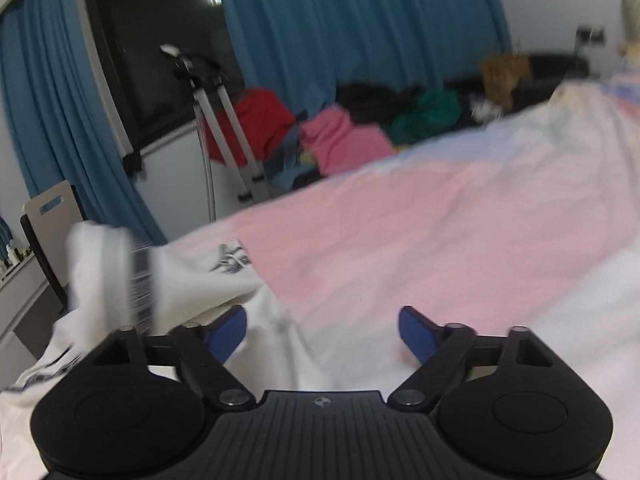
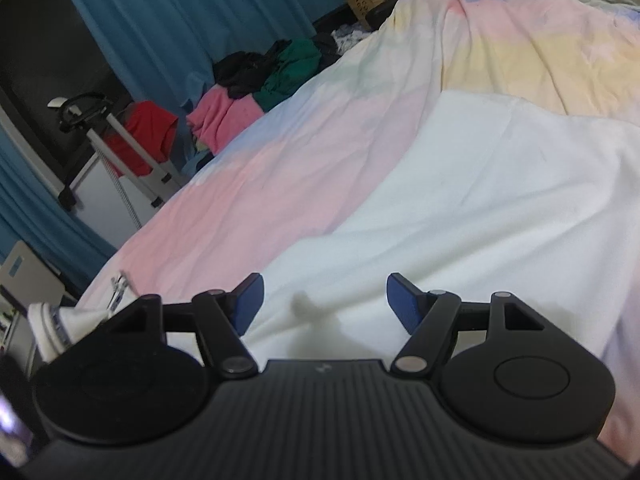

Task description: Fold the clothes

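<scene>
A white garment (image 2: 480,184) lies spread on the pastel bedspread (image 2: 256,184). In the left wrist view its sleeve with a striped cuff (image 1: 120,276) is bunched at the left, beside a dark printed logo (image 1: 230,260). My left gripper (image 1: 322,330) is open and empty just above the white cloth. My right gripper (image 2: 324,298) is open and empty over the garment's near part. The cuff also shows at the far left of the right wrist view (image 2: 52,324).
A pile of pink, green, black and red clothes (image 1: 344,136) lies beyond the bed's far side, under blue curtains (image 1: 352,24). A metal stand (image 1: 224,120) is by the dark window. A chair (image 1: 50,224) stands at the left.
</scene>
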